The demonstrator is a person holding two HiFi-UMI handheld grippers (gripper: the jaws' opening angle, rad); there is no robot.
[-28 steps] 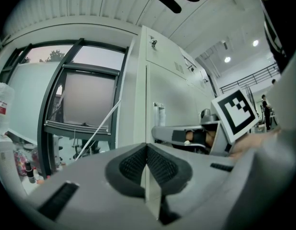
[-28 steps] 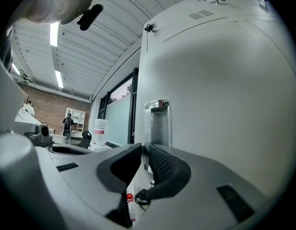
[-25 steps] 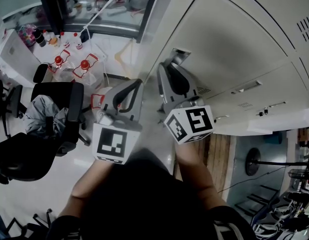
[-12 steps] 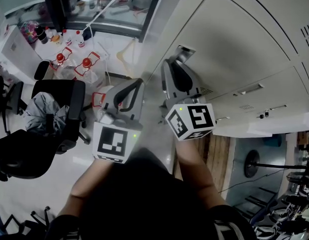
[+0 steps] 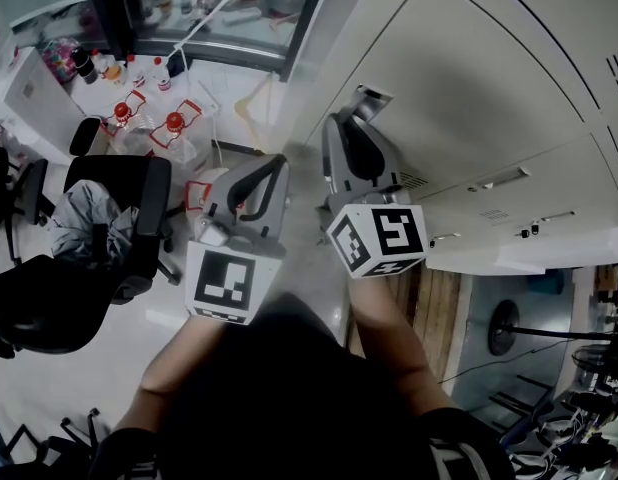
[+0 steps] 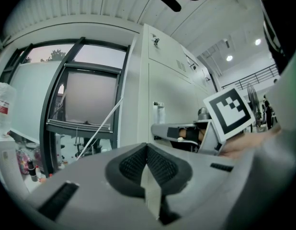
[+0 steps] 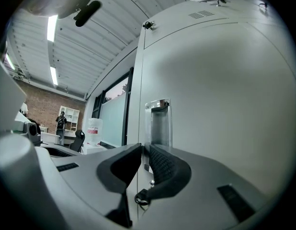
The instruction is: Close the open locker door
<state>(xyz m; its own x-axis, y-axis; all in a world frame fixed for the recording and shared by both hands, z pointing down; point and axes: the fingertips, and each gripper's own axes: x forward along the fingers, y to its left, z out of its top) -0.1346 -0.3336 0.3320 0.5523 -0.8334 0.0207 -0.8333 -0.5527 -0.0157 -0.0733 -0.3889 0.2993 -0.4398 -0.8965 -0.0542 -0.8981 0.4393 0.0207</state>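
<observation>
1. Right gripper (image 7: 140, 150): clamps the free vertical edge of the locker door (image 7: 220, 104), pads drawn almost together with only a thin slit left, just below and beside the door's handle (image 7: 158, 121).
2. Left gripper (image 6: 147, 148): hangs level beside the right one, clear of the lockers, jaws pressed fully together on nothing.
3. Locker door: belongs to the end cabinet of the row of lockers (image 5: 509, 88), the one next to the window (image 6: 85, 109), at the person's right; cannot tell how far it stands off the cabinet front.
4. Lockers as containers: show only pale door fronts with small handles and vents, so nothing of their insides.
5. Red-capped bottles (image 5: 117, 118) (image 5: 172, 123): stand side by side below the window, well apart from both grippers; clear-bodied, contents too small to tell.
6. Large clear bottle (image 6: 3, 110): shows at the far left of the left gripper view with a red label; fill level unreadable.
7. Office chair (image 5: 114, 203): carries a crumpled grey cloth (image 5: 84, 226) on its seat.
8. Counts: two grippers, two marker cubes (image 5: 224, 286) (image 5: 379, 240), one handle by the closed jaws, two red-capped bottles, one large bottle, one chair bearing cloth.
</observation>
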